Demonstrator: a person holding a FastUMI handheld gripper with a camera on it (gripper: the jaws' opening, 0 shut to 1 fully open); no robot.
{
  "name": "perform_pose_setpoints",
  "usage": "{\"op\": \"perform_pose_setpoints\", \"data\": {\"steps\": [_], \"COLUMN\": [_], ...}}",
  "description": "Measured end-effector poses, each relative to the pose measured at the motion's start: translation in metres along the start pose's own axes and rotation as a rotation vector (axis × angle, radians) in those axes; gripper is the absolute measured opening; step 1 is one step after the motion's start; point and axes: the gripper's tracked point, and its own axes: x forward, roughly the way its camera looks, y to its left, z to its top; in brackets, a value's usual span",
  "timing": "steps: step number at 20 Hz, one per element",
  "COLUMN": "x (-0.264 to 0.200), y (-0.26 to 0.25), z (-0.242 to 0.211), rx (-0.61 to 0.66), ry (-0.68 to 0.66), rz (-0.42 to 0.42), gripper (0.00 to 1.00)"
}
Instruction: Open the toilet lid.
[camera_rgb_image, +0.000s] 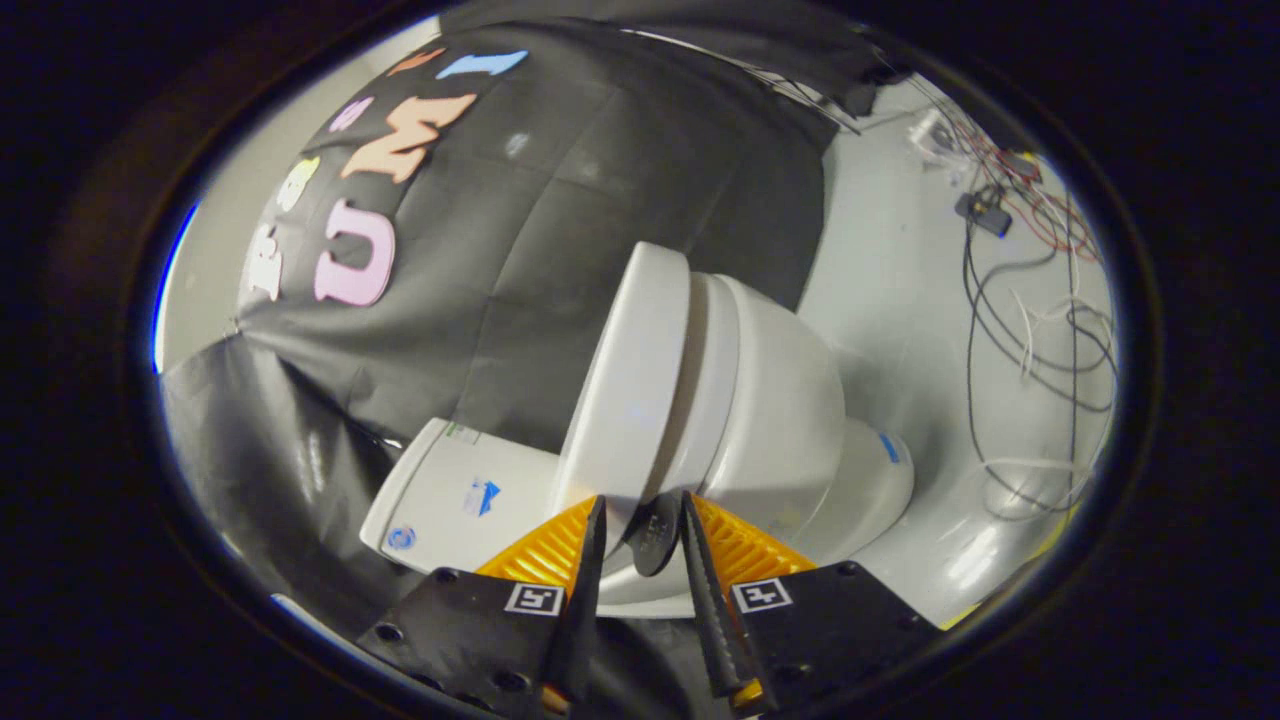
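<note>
The white toilet appears tilted in the gripper view, with its tank (455, 495) near the left finger and its bowl (790, 410) beyond the right finger. The toilet lid (630, 370) stands lifted off the seat (705, 380), with a narrow wedge of gap between them. My gripper (642, 498) is closed around the lid's front rim: one finger lies on the outer face and the other on the underside. A small dark round pad (655, 540) shows between the fingers under the rim.
The black cloth wall (520, 250) hangs behind the tank. The pale floor (900, 300) runs past the bowl, with loose black, white and red cables (1040, 330) and small electronic parts (985, 210) lying on it.
</note>
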Motion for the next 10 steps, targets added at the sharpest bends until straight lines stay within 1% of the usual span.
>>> {"op": "perform_pose_setpoints", "data": {"steps": [2, 3, 4, 5, 6, 7, 9, 10], "x": [0.0, 0.0034, 0.0052, 0.0082, 0.0014, 0.0064, 0.0035, 0.0037], "y": [-0.0101, -0.0054, -0.0058, -0.005, -0.0004, -0.0034, -0.0029, -0.0022], "z": [-0.0051, -0.0018, -0.0028, -0.007, -0.0079, -0.0068, -0.0031, -0.0016], "rx": [0.057, 0.082, 0.08, 0.055, 0.05, 0.05, 0.102, 0.103], "ry": [0.024, 0.029, 0.034, 0.038, 0.039, 0.035, 0.028, 0.028], "rz": [-0.024, -0.032, -0.053, -0.078, -0.077, -0.088, -0.098, -0.108], "gripper": [0.3, 0.22, 0.14, 0.14, 0.14, 0.1, 0.01, 0.01]}}
